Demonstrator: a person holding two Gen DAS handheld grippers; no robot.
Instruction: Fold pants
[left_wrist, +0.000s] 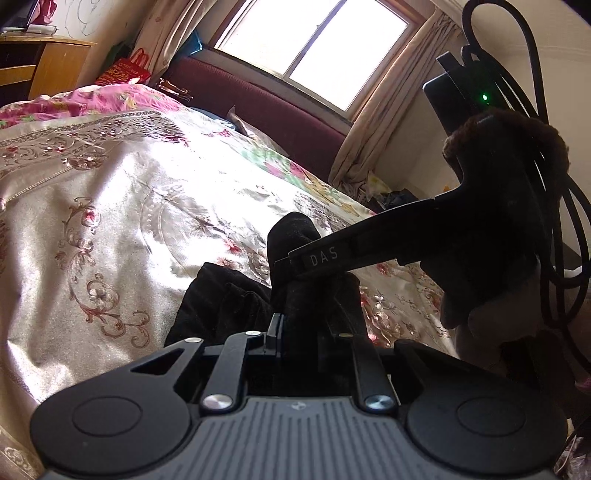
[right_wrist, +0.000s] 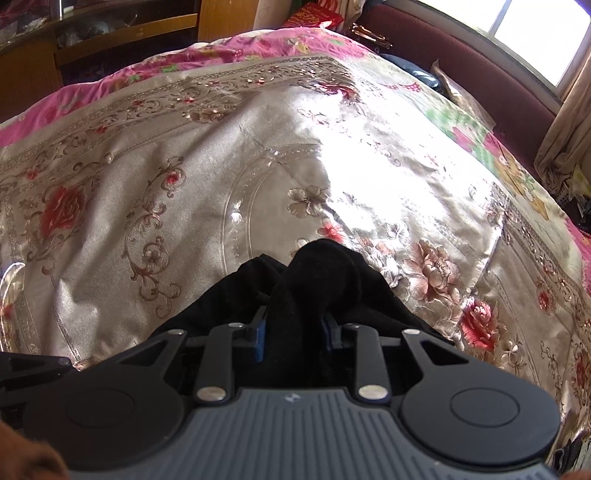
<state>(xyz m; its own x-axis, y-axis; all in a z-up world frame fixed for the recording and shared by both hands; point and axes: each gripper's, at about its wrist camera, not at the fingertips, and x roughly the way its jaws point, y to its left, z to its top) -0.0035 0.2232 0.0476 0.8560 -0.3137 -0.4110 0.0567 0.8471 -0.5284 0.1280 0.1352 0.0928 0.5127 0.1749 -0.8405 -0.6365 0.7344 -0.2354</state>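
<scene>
Near the front edge of the bed, the black pants (right_wrist: 321, 280) are gathered in a heap, with a bunched ridge of cloth rising between the fingers of each tool. The right gripper (right_wrist: 295, 332) pinches a thick fold: its blue-padded fingers (right_wrist: 259, 339) press on either side of the cloth, which bulges out beyond the tips. The left gripper (left_wrist: 295, 325) is closed tight on a neighbouring fold of the same garment, and in its view the right tool's black finger marked "DAS" (left_wrist: 325, 254) crosses in from the right and bites the cloth just ahead of it.

Both holds lie close together on one bunched part; the remainder of the garment hangs below the tools, so its long axis cannot be determined. Neither hand is clearly nearer, both being already on the cloth. Judgement: the coming move depends on drawing the two holds apart to spread that edge out.

The pants are a soft, matte, finely ribbed fabric, limp and thick when bunched. The bedspread (right_wrist: 155, 155) beneath is glossy satin with embroidered flowers and scrolls, smooth and likely slippery.
</scene>
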